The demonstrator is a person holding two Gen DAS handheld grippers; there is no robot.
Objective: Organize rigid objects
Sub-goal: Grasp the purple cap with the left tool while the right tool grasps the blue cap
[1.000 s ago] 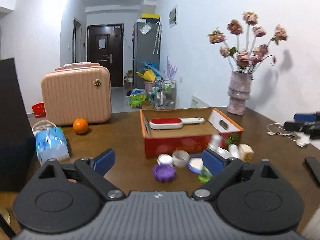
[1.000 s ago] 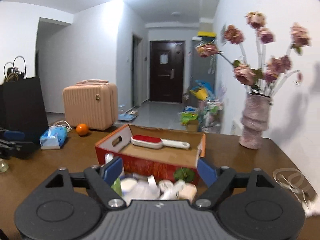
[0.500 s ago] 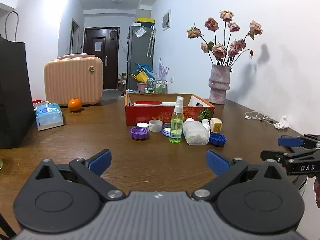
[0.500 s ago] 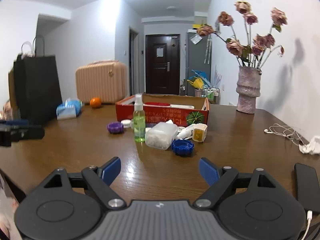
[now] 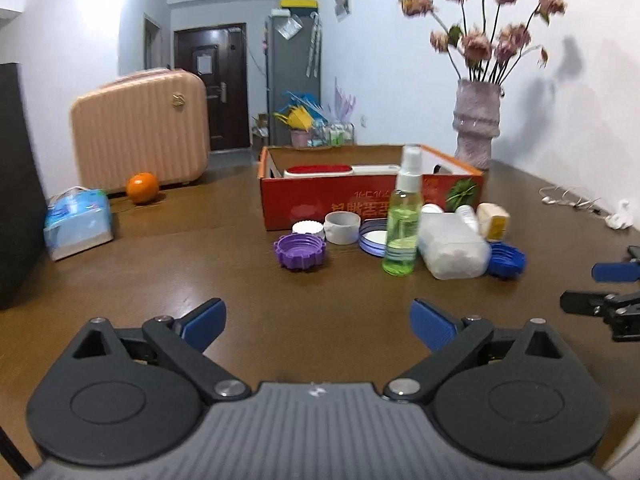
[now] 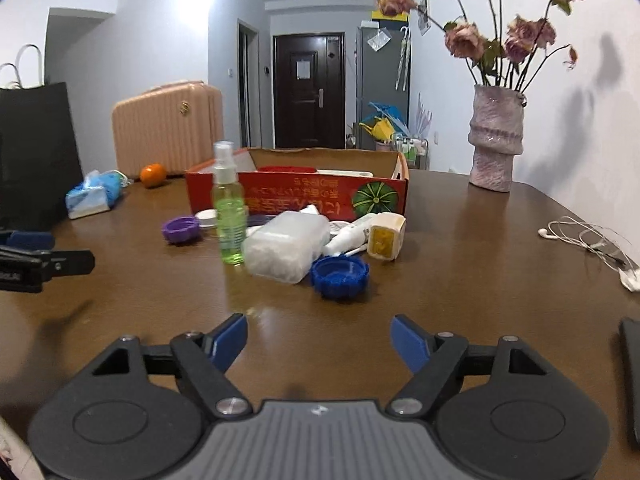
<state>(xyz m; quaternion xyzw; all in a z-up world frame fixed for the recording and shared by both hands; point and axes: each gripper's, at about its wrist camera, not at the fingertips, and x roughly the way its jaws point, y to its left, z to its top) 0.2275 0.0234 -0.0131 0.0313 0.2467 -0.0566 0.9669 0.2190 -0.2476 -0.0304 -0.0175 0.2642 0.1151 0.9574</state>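
Observation:
A red cardboard box (image 5: 372,196) (image 6: 296,188) stands mid-table with a red-and-white lint brush (image 5: 340,170) inside. In front of it lie a green spray bottle (image 5: 402,232) (image 6: 229,220), a purple cap (image 5: 300,250) (image 6: 181,229), a blue cap (image 5: 506,260) (image 6: 340,274), a clear plastic case (image 5: 452,248) (image 6: 286,246), a yellow-white cube (image 6: 386,236), a white tube (image 6: 350,234) and a grey ring (image 5: 341,227). My left gripper (image 5: 318,324) hovers open and empty short of the pile. The jaws of my right gripper (image 6: 318,340) are closing with nothing between them.
A pink suitcase (image 5: 140,132), an orange (image 5: 143,188), a tissue pack (image 5: 78,224) and a black bag (image 6: 36,152) fill the left side. A vase of dried roses (image 6: 496,140) and white earphones (image 6: 584,236) sit to the right. A dark flat object (image 6: 632,380) lies at the right edge.
Both grippers have sunk from just above the box to low over the table, back from the pile. The right jaws have narrowed slightly.

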